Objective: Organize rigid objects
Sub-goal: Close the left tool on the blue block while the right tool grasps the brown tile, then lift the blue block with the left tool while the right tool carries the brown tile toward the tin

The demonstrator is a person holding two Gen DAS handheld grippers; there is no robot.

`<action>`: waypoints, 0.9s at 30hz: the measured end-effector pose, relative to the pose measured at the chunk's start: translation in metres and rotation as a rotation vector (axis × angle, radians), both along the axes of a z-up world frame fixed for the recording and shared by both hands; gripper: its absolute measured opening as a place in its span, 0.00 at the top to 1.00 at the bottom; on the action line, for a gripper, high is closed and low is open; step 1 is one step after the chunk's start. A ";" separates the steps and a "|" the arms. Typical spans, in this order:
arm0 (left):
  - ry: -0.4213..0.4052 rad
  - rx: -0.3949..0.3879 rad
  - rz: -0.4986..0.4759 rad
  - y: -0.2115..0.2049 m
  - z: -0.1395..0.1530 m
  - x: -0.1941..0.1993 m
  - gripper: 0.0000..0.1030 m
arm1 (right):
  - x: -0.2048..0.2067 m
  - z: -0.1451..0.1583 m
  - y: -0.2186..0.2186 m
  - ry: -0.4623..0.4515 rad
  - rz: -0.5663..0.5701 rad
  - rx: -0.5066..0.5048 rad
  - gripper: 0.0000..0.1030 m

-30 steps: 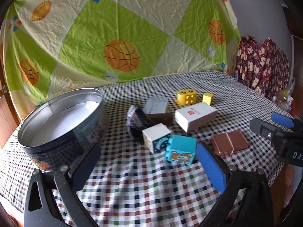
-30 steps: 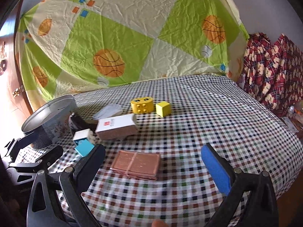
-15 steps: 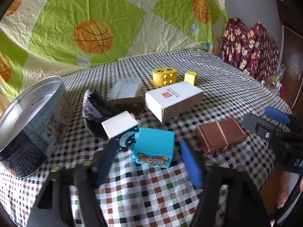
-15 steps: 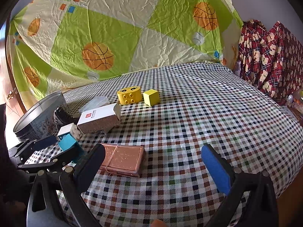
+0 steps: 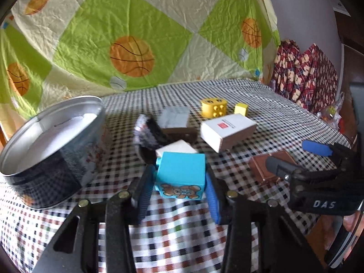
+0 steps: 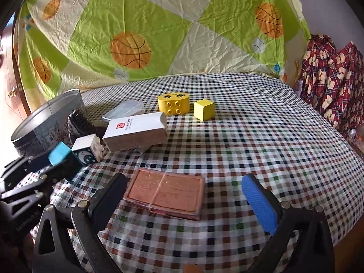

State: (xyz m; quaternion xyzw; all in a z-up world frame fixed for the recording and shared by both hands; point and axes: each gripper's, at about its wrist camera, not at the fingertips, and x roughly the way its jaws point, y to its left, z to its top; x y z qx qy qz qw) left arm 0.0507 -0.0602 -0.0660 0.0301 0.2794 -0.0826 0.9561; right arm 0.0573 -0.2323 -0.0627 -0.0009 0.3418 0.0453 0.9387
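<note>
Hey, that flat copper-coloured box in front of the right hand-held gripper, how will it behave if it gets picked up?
The copper-coloured box looks rigid, so probably won't flex. It lies flat and low, so it shouldn't roll or tip. Its shiny face may be slippery, and its thin band might snag.

A room in a home is shown. A table is covered by a checked cloth (image 6: 250, 136); toy blocks (image 6: 174, 104) are scattered on it. A bedsheet printed with basketballs (image 6: 130, 50) is hung behind at 12 o'clock, and plaid bear-patterned fabric (image 6: 329, 79) is seen at 2 o'clock.
</note>
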 end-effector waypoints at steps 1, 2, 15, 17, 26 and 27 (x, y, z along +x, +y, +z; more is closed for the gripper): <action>-0.013 0.000 0.016 0.004 0.002 -0.001 0.59 | 0.002 -0.001 0.003 0.008 -0.002 -0.012 0.01; -0.030 -0.004 0.033 0.010 0.004 -0.002 0.59 | 0.003 -0.002 0.005 0.014 -0.003 -0.017 0.01; -0.038 -0.074 0.152 0.062 -0.006 0.001 0.59 | 0.017 -0.015 0.020 0.105 -0.012 -0.087 0.16; -0.042 -0.075 0.152 0.062 -0.007 0.000 0.59 | 0.016 -0.014 0.020 0.096 -0.007 -0.085 0.19; -0.075 -0.092 0.131 0.063 -0.006 -0.006 0.59 | -0.002 -0.008 0.034 -0.042 0.033 -0.153 0.19; -0.077 -0.094 0.129 0.063 -0.006 -0.006 0.59 | -0.004 -0.006 0.033 -0.061 0.037 -0.148 0.19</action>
